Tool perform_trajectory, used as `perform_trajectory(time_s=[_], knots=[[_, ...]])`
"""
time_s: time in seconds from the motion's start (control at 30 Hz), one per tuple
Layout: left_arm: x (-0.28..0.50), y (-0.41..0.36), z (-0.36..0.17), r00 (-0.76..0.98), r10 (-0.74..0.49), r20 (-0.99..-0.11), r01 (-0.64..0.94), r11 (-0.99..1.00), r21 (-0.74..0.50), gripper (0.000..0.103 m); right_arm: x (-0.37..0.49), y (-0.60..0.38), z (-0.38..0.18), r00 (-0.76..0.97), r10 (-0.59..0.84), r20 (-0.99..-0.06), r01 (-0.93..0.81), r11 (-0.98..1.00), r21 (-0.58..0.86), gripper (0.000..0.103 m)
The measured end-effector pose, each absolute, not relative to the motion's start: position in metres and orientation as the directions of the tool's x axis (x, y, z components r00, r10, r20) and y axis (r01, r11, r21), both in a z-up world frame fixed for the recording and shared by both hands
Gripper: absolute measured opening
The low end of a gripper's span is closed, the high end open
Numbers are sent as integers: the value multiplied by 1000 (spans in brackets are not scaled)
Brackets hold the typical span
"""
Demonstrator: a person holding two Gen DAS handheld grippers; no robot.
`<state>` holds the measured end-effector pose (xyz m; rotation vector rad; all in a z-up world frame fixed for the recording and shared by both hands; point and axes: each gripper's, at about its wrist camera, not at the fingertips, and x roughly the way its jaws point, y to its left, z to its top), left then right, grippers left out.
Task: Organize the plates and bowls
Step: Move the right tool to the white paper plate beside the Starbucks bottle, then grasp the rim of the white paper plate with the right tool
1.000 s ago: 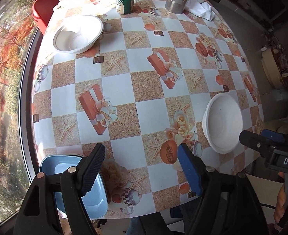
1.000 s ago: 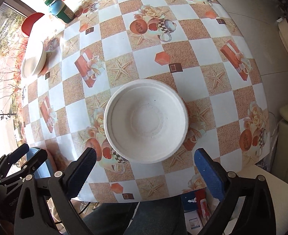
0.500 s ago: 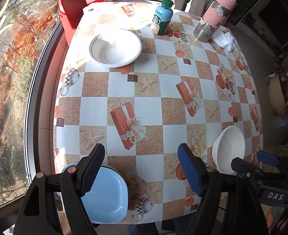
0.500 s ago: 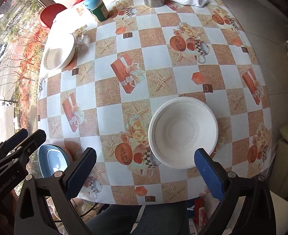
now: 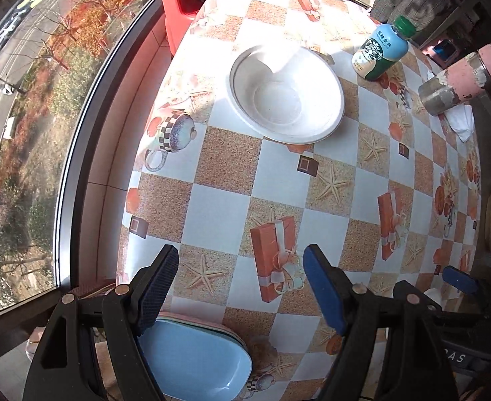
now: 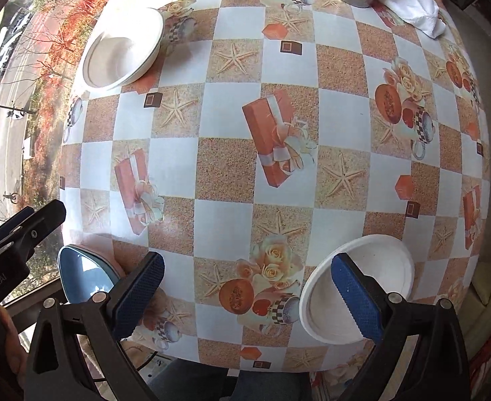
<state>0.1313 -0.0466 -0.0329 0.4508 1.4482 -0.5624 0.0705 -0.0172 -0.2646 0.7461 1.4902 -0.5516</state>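
Left wrist view: left gripper [image 5: 240,285] pointing down over the near part of the table [image 5: 218,207], jaws spread wide, nothing between the pads but patterned cloth; blue plate [image 5: 195,357] at the near edge, partly under the left finger, apparently topmost of a small stack with a pinkish rim showing beneath; wide white bowl [image 5: 285,95] far off near the window side, empty, upright; green-capped bottle [image 5: 380,53] beyond it to the right; pink-and-metal flask [image 5: 462,78] further right, white cloth [image 5: 461,122] at its foot; right gripper [image 5: 459,280] seen at the lower right edge, only a blue tip showing clearly.

Right wrist view: right gripper [image 6: 248,295] likewise wide apart, gripping nothing; second white bowl [image 6: 389,267] at the near right edge of the table [image 6: 225,163], its rim passing behind the right finger, contact not clear; blue plate [image 6: 81,277] at the near left corner; wide white bowl [image 6: 123,48] far left; left gripper [image 6: 21,230] entering at the left edge, its jaws not readable from here.
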Motion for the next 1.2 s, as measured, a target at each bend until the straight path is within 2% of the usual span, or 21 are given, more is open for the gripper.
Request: perform_trajectory(time_s=[0.2, 0.5, 0.77, 0.8, 0.83, 0.87, 0.93, 1.0, 1.03, 1.07, 1.1, 1.2], knots=[[192, -72, -50, 71, -82, -994, 500, 865, -36, 80, 137, -58, -274, 35, 85, -996, 687, 722, 85, 101], [231, -114, -81, 182, 12, -983, 538, 836, 110, 80, 210, -102, -302, 122, 73, -990, 706, 695, 138, 101], [242, -136, -111, 193, 51, -980, 574, 804, 155, 80, 238, -115, -329, 174, 83, -981, 731, 657, 185, 101], [244, -137, -115, 184, 54, -981, 575, 804, 152, 78, 241, -115, -331, 180, 86, -980, 727, 659, 191, 101], [245, -138, -118, 163, 43, -986, 577, 806, 131, 69, 244, -114, -332, 186, 90, -978, 721, 664, 198, 100], [246, -138, -121, 134, 22, -991, 574, 813, 96, 64, 247, -114, -333, 193, 91, -977, 713, 671, 203, 96], [246, -140, -122, 97, -23, -995, 563, 826, 36, 45, 252, -108, -336, 201, 105, -974, 696, 685, 217, 76], [242, -144, -120, 84, -41, -996, 582, 813, 16, 33, 256, -105, -339, 203, 118, -972, 686, 691, 227, 56], [236, -150, -120, 90, -31, -995, 597, 801, 29, 33, 259, -102, -338, 215, 126, -969, 675, 698, 240, 48], [234, -150, -118, 96, -26, -995, 610, 792, 38, 33, 261, -100, -338, 235, 154, -960, 658, 702, 273, 30], [231, -150, -118, 89, -20, -996, 618, 785, 39, 33, 265, -97, -340, 244, 202, -948, 646, 695, 315, 15], [212, -145, -119, 69, -8, -998, 639, 768, 38, 33, 261, -95, -345, 230, 247, -941, 671, 660, 337, 16]])
